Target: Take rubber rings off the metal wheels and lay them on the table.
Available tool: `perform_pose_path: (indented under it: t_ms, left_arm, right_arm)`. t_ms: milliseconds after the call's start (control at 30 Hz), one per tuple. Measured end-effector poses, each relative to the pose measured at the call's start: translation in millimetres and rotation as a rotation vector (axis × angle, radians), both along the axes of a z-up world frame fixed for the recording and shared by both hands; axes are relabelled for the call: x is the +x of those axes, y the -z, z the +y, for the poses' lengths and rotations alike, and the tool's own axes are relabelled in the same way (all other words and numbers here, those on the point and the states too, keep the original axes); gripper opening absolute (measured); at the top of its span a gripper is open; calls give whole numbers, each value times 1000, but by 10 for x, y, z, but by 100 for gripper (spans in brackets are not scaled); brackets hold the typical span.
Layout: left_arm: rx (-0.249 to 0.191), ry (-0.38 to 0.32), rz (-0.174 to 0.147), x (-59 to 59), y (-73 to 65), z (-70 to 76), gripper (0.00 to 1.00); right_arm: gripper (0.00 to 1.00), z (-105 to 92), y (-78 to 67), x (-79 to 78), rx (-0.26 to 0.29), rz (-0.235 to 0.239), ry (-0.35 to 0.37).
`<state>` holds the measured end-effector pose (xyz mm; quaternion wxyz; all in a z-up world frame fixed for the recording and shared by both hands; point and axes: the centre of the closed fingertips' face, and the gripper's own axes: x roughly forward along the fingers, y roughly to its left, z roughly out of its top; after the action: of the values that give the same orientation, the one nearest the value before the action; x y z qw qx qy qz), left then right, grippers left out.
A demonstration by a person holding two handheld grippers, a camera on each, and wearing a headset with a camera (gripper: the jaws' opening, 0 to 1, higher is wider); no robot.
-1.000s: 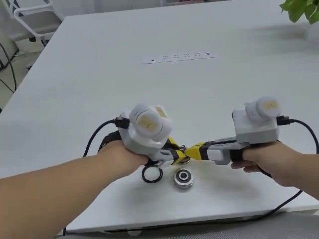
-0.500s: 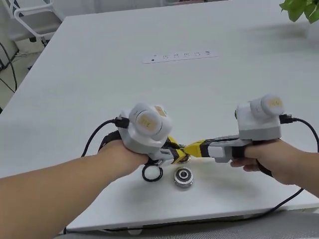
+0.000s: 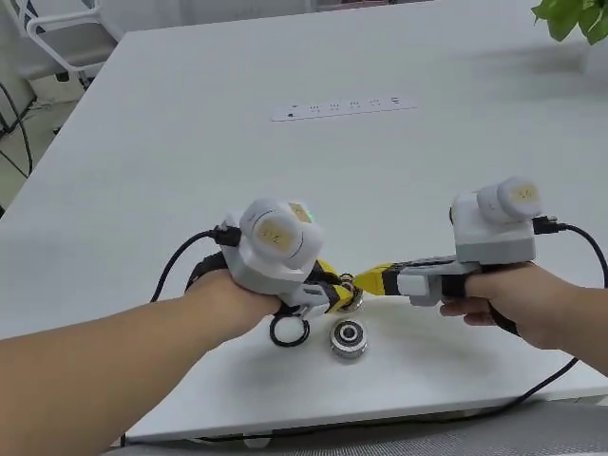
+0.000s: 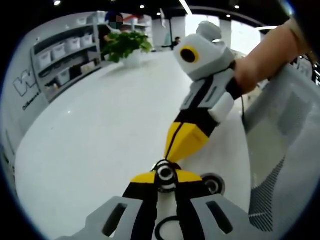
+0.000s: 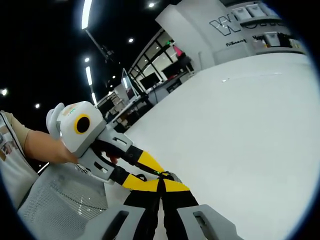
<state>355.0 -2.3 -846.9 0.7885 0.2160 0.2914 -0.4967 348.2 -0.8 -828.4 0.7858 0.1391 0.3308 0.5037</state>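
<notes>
A small metal wheel (image 4: 165, 173) with a black rubber ring on it hangs just above the white table (image 3: 190, 161). My left gripper (image 4: 165, 178) is shut on this wheel. From the right, my right gripper (image 3: 364, 282) meets it, its yellow tips pinched together at the wheel's rim, on the rubber ring as far as I can tell. A loose black rubber ring (image 3: 290, 331) lies flat on the table under my left hand. Beside it stands a second metal wheel (image 3: 350, 339), which also appears in the left gripper view as the wheel (image 4: 212, 184).
A white power strip (image 3: 344, 107) lies mid-table, far from the work. A plant (image 3: 570, 17) stands at the far right corner and a chair (image 3: 57, 38) at the far left. Black cables trail from both grippers toward the table's front edge (image 3: 332, 418).
The right gripper has drawn slightly to the right and up. The left gripper, the loose ring and the second wheel have stayed put.
</notes>
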Motion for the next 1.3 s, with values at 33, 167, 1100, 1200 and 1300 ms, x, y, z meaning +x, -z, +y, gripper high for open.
perform_pose_path:
  t_ms: [33,167,1100,1200,1300]
  left_arm:
    - [-1,-1,-1,-2,0,-1,12]
    - [0,-6,2,4,1,-2,13]
    - [-60,20,-16,-138,-326,134,20]
    - [-67,25,-18,-171,-372,161,22]
    - [-77,25,-23,-190,-423,205,23]
  right_arm:
    - [0,-10,9,3,-3,6,3]
    - [0,-30,32,1,-14,12,7]
    - [0,25,-39,-58,-9,17,-13]
    - [0,31,-62,-54,-5,16,-14]
    - [0,37,-82,-51,-3,13,-17]
